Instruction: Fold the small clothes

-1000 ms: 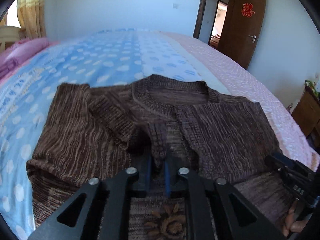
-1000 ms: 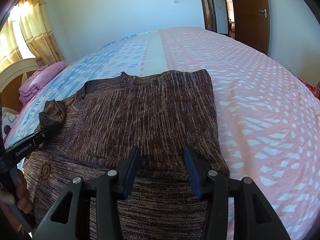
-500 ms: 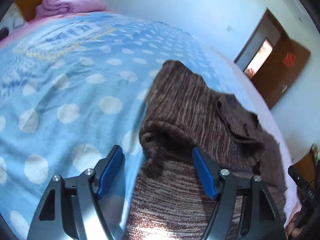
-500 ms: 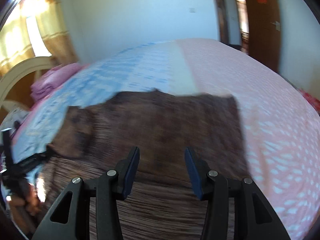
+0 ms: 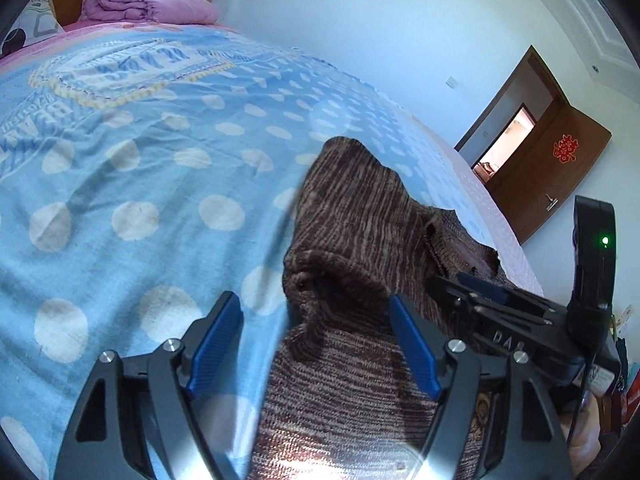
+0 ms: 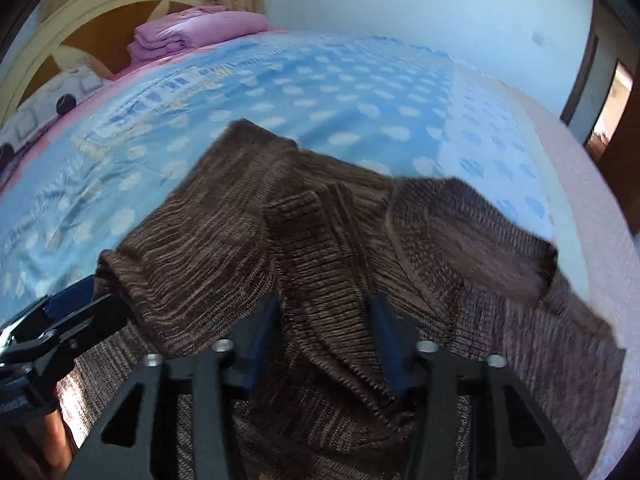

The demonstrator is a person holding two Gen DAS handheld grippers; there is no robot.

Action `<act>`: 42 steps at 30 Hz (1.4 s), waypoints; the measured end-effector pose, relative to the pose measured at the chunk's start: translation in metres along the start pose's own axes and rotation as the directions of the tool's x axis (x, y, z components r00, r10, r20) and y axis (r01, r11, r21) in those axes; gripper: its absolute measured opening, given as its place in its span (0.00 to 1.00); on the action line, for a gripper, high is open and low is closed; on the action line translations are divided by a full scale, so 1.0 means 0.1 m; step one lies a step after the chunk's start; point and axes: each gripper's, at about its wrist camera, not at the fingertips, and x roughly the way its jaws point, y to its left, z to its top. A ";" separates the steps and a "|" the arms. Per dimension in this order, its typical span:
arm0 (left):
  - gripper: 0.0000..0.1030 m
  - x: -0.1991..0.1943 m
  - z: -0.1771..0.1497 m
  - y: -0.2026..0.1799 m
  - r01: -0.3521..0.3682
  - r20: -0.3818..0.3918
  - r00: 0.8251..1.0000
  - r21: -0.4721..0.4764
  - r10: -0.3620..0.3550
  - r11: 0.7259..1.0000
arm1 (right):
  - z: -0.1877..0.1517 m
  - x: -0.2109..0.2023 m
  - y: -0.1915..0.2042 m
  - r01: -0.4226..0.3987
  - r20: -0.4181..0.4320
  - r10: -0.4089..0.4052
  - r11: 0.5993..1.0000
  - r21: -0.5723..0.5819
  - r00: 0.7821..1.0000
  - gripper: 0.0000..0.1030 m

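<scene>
Lying on the blue polka-dot bed (image 5: 132,184), the brown marled knit sweater (image 6: 320,248) sits between both wide-open, empty claws, left claw (image 5: 314,340) and right claw (image 6: 320,344).

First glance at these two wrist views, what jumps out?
The brown knit sweater, bunched and partly folded in the middle of the bed, fills both views. Under it lies the blue sheet with white dots, with folded pink bedding at the headboard end. Both grippers, left gripper and right gripper, sit open at the sweater's near edge, knit between their blue pads.
</scene>
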 end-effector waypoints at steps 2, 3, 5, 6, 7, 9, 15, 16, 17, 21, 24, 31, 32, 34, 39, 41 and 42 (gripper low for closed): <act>0.80 0.01 0.01 0.02 0.011 0.003 1.000 -0.005 -0.011 1.000 | -0.01 -0.10 -0.20 -0.098 0.020 0.096 0.987 0.124 0.995 0.12; 0.80 0.01 0.01 0.02 0.016 0.004 1.000 -0.006 -0.016 1.000 | -0.03 -0.14 -0.28 -0.147 0.034 0.143 0.974 0.174 0.989 0.09; 0.81 0.01 0.01 0.02 0.019 0.004 1.000 -0.004 -0.019 1.000 | -0.07 -0.28 -0.47 -0.203 0.090 0.185 0.942 0.269 0.979 0.08; 0.81 0.01 0.01 0.02 0.019 0.004 1.000 -0.003 -0.019 1.000 | -0.08 -0.33 -0.53 -0.207 0.108 0.182 0.932 0.297 0.977 0.08; 0.81 0.01 0.01 0.02 0.020 0.004 1.000 -0.004 -0.020 1.000 | -0.12 -0.39 -0.62 -0.220 0.134 0.185 0.914 0.340 0.974 0.08; 0.81 0.01 0.01 0.02 0.022 0.005 1.000 -0.005 -0.022 1.000 | -0.22 -0.52 -0.79 -0.283 0.202 0.214 0.858 0.429 0.956 0.08; 0.82 0.01 0.01 0.02 0.021 0.005 1.000 -0.004 -0.021 1.000 | -0.67 -0.44 -1.18 -0.342 0.248 0.237 0.697 0.630 0.939 0.08; 0.82 0.01 0.01 0.02 0.021 0.005 1.000 -0.004 -0.021 1.000 | -0.71 -0.38 -1.19 -0.326 0.231 0.231 0.698 0.638 0.945 0.08; 0.82 0.01 0.01 0.02 0.021 0.005 1.000 -0.004 -0.021 1.000 | -0.73 -0.34 -1.19 -0.325 0.225 0.234 0.695 0.642 0.946 0.08; 0.82 0.02 0.02 0.02 0.019 0.004 1.000 -0.002 -0.019 1.000 | -0.72 -0.31 -1.28 -0.351 0.236 0.260 0.658 0.666 0.936 0.14; 0.82 0.02 0.02 0.02 0.019 0.004 1.000 -0.003 -0.019 1.000 | -0.78 -0.50 -1.39 -0.280 0.246 0.146 0.661 0.697 0.958 0.22; 0.82 0.01 0.02 0.02 0.020 0.007 1.000 -0.004 -0.020 1.000 | -0.76 -0.84 -1.20 -0.209 0.259 0.064 0.783 0.586 0.964 0.22; 0.82 0.01 0.02 0.02 0.020 0.007 1.000 -0.004 -0.020 1.000 | -0.73 -0.83 -1.12 -0.215 0.251 0.083 0.799 0.562 0.964 0.22; 0.82 0.01 0.02 0.02 0.020 0.007 1.000 -0.003 -0.020 1.000 | -0.70 -0.78 -0.83 -0.207 0.207 0.120 0.856 0.474 0.971 0.22; 0.82 0.01 0.02 0.03 0.024 0.010 1.000 -0.007 -0.024 1.000 | -0.84 -0.66 -0.50 -0.078 0.145 0.030 0.937 0.340 0.989 0.22; 0.81 0.00 0.02 0.04 0.027 0.014 1.000 -0.014 -0.027 1.000 | -0.86 -0.65 -0.52 -0.082 0.132 0.037 0.930 0.358 0.991 0.22; 0.81 0.00 0.02 0.05 0.027 0.017 0.999 -0.021 -0.027 0.999 | -0.87 -0.68 -0.54 -0.077 0.115 0.036 0.926 0.369 0.993 0.22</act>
